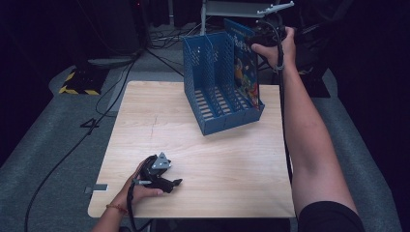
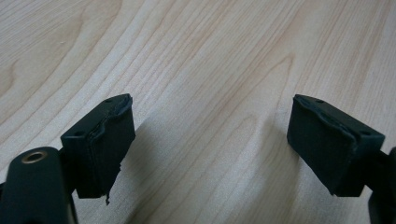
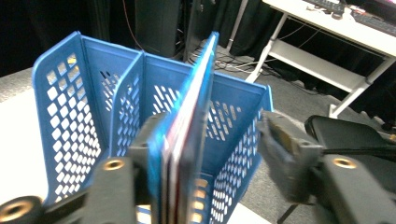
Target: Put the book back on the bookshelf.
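A: Book (image 1: 244, 72) stands upright in the rightmost slot of the blue file rack (image 1: 208, 92), far right on the table (image 1: 203, 154), leaning on the rack's right wall. That wall keeps it from tipping.

B: Right gripper (image 1: 258, 41)?

A: Up at the book's top edge, jaws spread. In the right gripper view the book (image 3: 187, 135) sits between them, near the left pad (image 3: 147, 140), clear gap to the right one. Looks released, not pinched.

B: Left gripper (image 1: 162, 174)?

A: Parked near left on the table, open, nothing between the pads (image 2: 105, 144), just wood.

B: Unclear bits?

A: Left-pad contact with the cover is blurred, can't confirm. Book's foot hidden by the rack. Cover title unreadable.
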`<move>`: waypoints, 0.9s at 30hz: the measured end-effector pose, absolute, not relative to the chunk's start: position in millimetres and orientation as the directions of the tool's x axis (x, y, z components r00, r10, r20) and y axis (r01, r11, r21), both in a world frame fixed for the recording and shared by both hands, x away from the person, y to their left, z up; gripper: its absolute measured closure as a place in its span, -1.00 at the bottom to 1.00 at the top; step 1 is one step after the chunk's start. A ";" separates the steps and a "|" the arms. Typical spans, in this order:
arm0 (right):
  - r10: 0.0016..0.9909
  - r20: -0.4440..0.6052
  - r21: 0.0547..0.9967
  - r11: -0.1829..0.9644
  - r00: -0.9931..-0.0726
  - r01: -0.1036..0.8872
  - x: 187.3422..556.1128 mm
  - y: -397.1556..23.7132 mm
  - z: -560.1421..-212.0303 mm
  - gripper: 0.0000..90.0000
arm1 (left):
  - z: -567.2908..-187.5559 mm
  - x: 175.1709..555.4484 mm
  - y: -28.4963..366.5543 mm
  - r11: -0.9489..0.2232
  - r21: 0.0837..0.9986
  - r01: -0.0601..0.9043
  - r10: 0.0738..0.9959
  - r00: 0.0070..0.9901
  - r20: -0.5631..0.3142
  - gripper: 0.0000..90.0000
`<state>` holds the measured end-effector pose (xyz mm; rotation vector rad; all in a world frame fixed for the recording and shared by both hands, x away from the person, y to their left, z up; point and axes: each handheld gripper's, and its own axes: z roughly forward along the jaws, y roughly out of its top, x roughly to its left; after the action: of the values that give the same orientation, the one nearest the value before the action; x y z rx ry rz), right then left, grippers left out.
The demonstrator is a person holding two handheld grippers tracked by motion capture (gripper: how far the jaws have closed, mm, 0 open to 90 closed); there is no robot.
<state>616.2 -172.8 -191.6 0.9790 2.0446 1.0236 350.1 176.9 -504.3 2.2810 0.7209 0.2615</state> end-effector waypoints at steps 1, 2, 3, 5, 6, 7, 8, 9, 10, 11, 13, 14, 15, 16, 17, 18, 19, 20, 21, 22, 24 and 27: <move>0.837 -0.216 0.844 0.419 -0.503 0.335 618.3 -170.3 -188.8 0.07 | -504.0 350.0 177.1 -0.589 0.690 0.421 0.565 0.825 -0.021 -0.65; 0.841 -0.212 0.836 0.420 -0.498 0.353 620.8 -167.3 -185.7 0.24 | -504.0 349.9 177.2 -0.590 0.690 0.420 0.564 0.826 -0.021 -0.65; 0.842 -0.200 0.827 0.420 -0.501 0.374 623.5 -165.0 -184.1 0.29 | -504.0 350.0 177.3 -0.590 0.690 0.418 0.563 0.826 -0.018 -0.65; 0.851 -0.209 0.794 0.436 -0.482 0.423 628.8 -160.2 -183.0 0.44 | -503.9 350.0 177.3 -0.590 0.690 0.418 0.563 0.826 -0.018 -0.65; 0.848 -0.212 0.777 0.447 -0.486 0.442 631.1 -158.2 -182.8 0.54 | -504.0 350.0 177.4 -0.590 0.690 0.420 0.563 0.826 -0.022 -0.65; 0.854 -0.221 0.747 0.459 -0.472 0.481 635.6 -156.1 -183.9 0.59 | -504.0 350.1 177.5 -0.589 0.690 0.421 0.562 0.827 -0.024 -0.65; 0.854 -0.221 0.747 0.459 -0.472 0.481 635.6 -156.1 -183.9 0.59 | -504.0 350.1 177.5 -0.589 0.690 0.421 0.562 0.827 -0.024 -0.65; 0.854 -0.216 0.733 0.461 -0.473 0.499 638.1 -155.8 -185.3 0.71 | -504.0 350.0 177.4 -0.590 0.690 0.420 0.562 0.827 -0.022 -0.65; 0.855 -0.210 0.718 0.464 -0.474 0.518 640.7 -155.9 -187.3 0.75 | -504.0 350.0 177.3 -0.591 0.690 0.417 0.563 0.826 -0.018 -0.65; 0.857 -0.179 0.721 0.449 -0.484 0.528 642.1 -157.5 -188.1 0.78 | -503.9 350.0 177.4 -0.592 0.690 0.416 0.562 0.827 -0.017 -0.65; 0.855 -0.159 0.722 0.442 -0.494 0.532 642.6 -159.0 -187.8 0.82 | -503.9 350.0 177.5 -0.592 0.690 0.417 0.562 0.827 -0.017 -0.65; 0.855 -0.158 0.721 0.442 -0.495 0.534 642.4 -159.0 -187.5 0.83 | -503.9 349.9 177.5 -0.591 0.690 0.418 0.562 0.827 -0.019 -0.65; 0.854 -0.163 0.721 0.444 -0.493 0.532 642.1 -158.9 -187.7 0.84 | -503.9 350.1 177.5 -0.592 0.690 0.416 0.562 0.827 -0.017 -0.65; 0.854 -0.166 0.723 0.445 -0.492 0.529 641.3 -159.1 -188.6 0.85 | -503.9 350.0 177.6 -0.591 0.690 0.418 0.562 0.827 -0.020 -0.65; 0.855 -0.169 0.732 0.442 -0.491 0.518 641.0 -159.8 -190.0 0.85 | -503.9 350.2 177.7 -0.590 0.691 0.418 0.561 0.827 -0.022 -0.65; 0.853 -0.180 0.737 0.447 -0.490 0.507 640.1 -160.4 -191.0 0.85 | -503.9 350.2 177.8 -0.589 0.691 0.418 0.561 0.827 -0.023 -0.65; 0.851 -0.186 0.743 0.449 -0.492 0.496 639.2 -161.2 -191.5 0.85 | -503.9 350.4 177.9 -0.589 0.692 0.417 0.561 0.827 -0.021 -0.65; 0.851 -0.186 0.747 0.447 -0.491 0.492 638.4 -161.9 -191.3 0.85 | -503.9 350.5 178.0 -0.589 0.692 0.419 0.562 0.827 -0.023 -0.65; 0.851 -0.179 0.751 0.443 -0.494 0.490 637.7 -162.8 -190.8 0.86 | -503.9 350.6 178.3 -0.586 0.693 0.420 0.560 0.828 -0.028 -0.65; 0.850 -0.177 0.759 0.439 -0.497 0.481 636.4 -164.5 -189.1 0.86 | -504.0 350.8 178.4 -0.583 0.695 0.421 0.560 0.828 -0.032 -0.65; 0.855 -0.150 0.795 0.403 -0.496 0.453 633.2 -168.7 -184.1 0.86 | -504.0 350.8 178.4 -0.582 0.695 0.422 0.561 0.827 -0.033 -0.65; 0.853 -0.144 0.835 0.377 -0.503 0.401 627.9 -172.9 -174.2 0.86 | -503.9 350.2 177.7 -0.588 0.692 0.419 0.562 0.827 -0.024 -0.64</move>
<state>627.9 -172.9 -174.2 1.0749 2.0678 1.0269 350.2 177.7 -503.9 2.2829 0.7141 0.2556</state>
